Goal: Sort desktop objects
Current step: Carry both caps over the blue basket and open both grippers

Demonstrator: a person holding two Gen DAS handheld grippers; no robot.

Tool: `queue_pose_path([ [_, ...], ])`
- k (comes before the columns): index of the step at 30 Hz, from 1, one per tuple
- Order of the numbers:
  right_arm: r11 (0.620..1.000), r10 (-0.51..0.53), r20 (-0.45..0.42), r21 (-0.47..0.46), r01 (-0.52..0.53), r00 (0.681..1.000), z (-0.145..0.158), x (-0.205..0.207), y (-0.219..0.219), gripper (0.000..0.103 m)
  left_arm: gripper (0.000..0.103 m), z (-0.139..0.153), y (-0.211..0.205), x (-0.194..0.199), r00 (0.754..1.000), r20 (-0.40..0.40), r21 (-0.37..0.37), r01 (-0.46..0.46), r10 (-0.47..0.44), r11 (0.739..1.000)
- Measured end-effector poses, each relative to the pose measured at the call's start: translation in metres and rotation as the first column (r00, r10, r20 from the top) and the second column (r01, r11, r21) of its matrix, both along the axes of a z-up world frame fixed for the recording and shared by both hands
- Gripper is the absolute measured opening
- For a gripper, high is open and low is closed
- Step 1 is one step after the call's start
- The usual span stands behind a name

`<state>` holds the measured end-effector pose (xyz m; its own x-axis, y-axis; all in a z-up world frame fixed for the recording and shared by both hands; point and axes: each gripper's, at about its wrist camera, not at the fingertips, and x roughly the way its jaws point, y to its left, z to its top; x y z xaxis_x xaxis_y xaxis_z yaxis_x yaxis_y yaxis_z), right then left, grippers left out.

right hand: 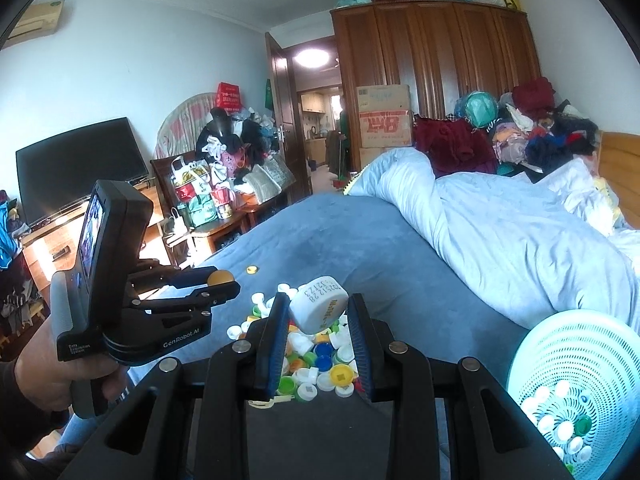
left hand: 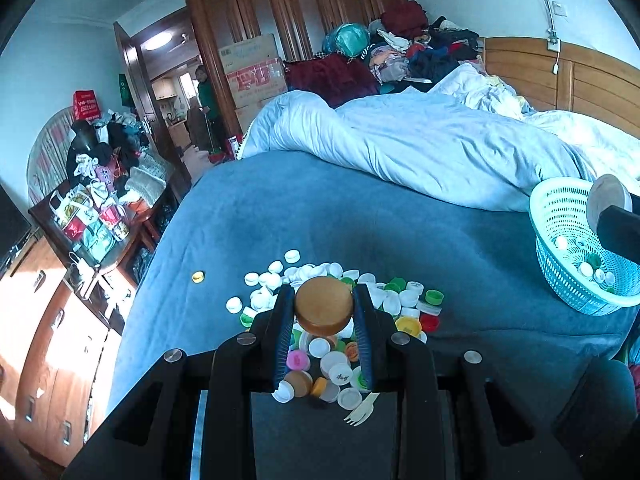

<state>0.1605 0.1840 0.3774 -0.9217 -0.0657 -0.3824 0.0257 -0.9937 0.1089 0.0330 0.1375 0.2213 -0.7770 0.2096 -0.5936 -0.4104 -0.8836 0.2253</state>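
A heap of bottle caps (left hand: 344, 320) in white, green, yellow and pink lies on the blue bedspread (left hand: 360, 220). My left gripper (left hand: 324, 306) is shut on a round golden-brown cap (left hand: 323, 304), held above the heap. In the right wrist view the heap of caps (right hand: 316, 356) sits under my right gripper (right hand: 318, 310), which is shut on a large white cap (right hand: 320, 308) with printed digits, tilted. The left gripper (right hand: 228, 282), held by a hand (right hand: 52, 376), shows at the left with the golden cap (right hand: 221, 278) in it. A turquoise basket (right hand: 580, 364) holding several caps stands at the right.
The basket (left hand: 560, 216) stands at the right edge in the left wrist view, with the white cap (left hand: 608, 200) over it. A lone yellow cap (left hand: 198, 277) lies left of the heap. A rumpled pale-blue duvet (left hand: 420, 148) covers the far bed. Cluttered furniture lines the left.
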Motion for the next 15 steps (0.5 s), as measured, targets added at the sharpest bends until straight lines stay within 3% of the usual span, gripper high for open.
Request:
queue_pose_path([
  [7,0.999,-0.037,-0.003,-0.006,0.037,0.999,0.000,0.011,0.014,0.032,0.025,0.005,0.019,0.004,0.999,0.001,-0.007,0.034,-0.034,0.999],
  [15,0.978,-0.209,0.087,0.022,0.208,0.974,-0.003,0.026,0.072,0.032,0.025,0.007,0.072,-0.008,0.974,0.128,0.094,0.176,-0.187,0.980],
])
